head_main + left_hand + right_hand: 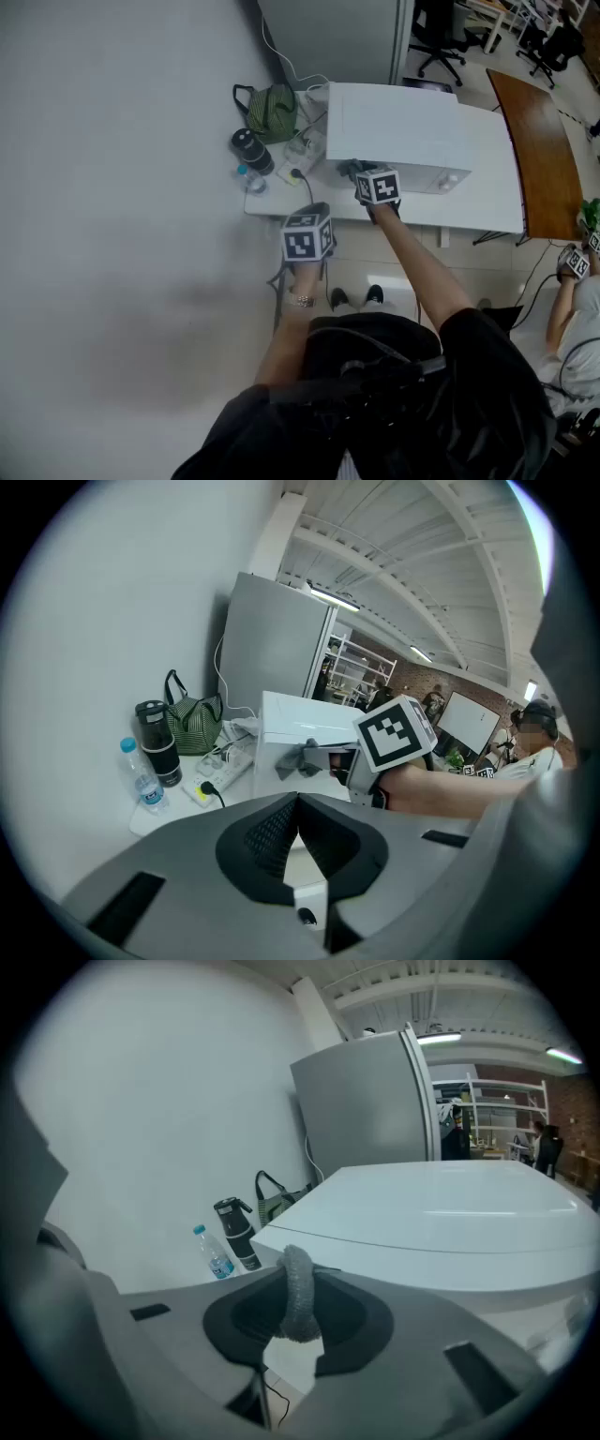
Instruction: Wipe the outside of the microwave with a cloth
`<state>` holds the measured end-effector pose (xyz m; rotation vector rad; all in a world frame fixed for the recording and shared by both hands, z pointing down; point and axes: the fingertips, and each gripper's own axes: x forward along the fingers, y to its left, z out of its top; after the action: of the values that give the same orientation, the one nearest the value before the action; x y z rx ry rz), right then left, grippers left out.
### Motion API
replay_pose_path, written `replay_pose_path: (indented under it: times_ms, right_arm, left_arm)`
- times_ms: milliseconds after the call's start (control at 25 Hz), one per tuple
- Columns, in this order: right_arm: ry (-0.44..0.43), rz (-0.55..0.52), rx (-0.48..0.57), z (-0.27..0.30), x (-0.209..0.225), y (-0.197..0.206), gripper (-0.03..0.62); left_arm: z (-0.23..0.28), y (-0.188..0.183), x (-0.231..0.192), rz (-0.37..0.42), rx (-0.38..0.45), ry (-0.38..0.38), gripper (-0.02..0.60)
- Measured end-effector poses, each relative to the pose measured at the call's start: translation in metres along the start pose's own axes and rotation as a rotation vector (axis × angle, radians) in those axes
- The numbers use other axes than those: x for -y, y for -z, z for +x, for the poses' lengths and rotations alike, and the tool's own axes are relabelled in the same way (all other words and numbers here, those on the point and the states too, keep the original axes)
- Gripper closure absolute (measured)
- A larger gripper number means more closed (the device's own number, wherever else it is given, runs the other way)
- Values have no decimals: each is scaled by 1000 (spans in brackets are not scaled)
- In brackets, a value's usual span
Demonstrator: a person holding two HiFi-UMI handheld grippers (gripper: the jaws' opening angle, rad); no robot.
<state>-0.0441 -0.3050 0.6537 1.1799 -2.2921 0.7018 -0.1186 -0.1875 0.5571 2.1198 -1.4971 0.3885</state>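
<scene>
A bottle (250, 181), flask (252, 151) and green bag (273, 111) stand at the table's (492, 202) left end. The left gripper (298, 803) hangs off the near edge, jaws together and empty. The right gripper (298, 1281) clamps the grey cloth (300, 1309) at the white microwave's (403, 127) near left corner.

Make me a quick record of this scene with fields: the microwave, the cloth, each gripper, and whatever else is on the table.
Microwave: white microwave, on a white table
Cloth: grey cloth, at the microwave's near left corner
Right gripper: right gripper, jaws shut on the cloth
Left gripper: left gripper, jaws together, nothing between them, short of the table
Other items: green bag, black flask, water bottle, power strip, all to the microwave's left in the head view
</scene>
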Motion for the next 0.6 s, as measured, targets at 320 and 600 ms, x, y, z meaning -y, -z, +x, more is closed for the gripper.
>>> replay_pose_path:
  times_ms: [320,600]
  right_arm:
    - [99,125,-2,-69,113,26,522]
    - [325,248,65,-144,228,50,521]
  left_arm:
    - [34,-19,47,52,5,61,589]
    - [47,-19,82,89,2,115,589]
